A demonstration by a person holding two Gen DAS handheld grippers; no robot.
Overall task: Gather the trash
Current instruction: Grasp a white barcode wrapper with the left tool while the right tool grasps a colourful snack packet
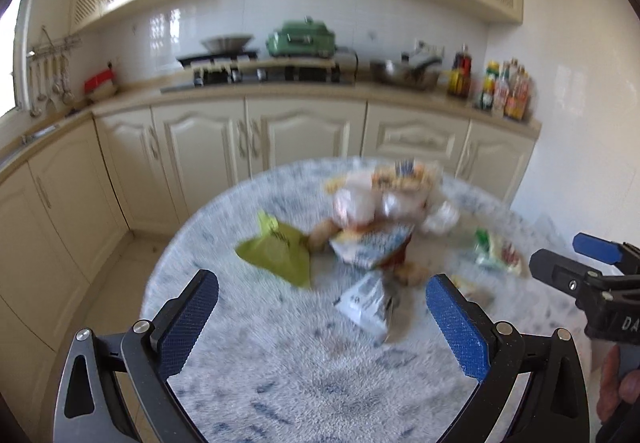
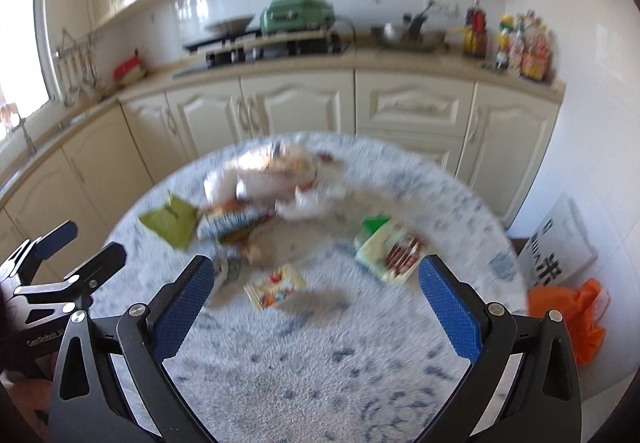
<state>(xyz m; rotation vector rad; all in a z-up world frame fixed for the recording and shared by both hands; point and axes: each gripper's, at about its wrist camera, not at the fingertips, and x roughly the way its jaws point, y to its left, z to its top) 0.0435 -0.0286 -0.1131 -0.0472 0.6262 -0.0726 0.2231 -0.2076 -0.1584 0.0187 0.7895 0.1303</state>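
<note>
Blurry wrappers beyond spread tongs

Motion blur smears the wrapper pile on the tabletop; we can't read any labels. The condiment bottles are too small to identify. Frame edge cuts the orange bag.

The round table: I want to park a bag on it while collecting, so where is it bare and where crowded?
The table is bare on its near part, between the open right gripper and the wrappers. Its left rim, outside the green packet, is also free. The middle and far side are crowded: the wrapper pile, the small colourful packet, the pale green packet.
</note>
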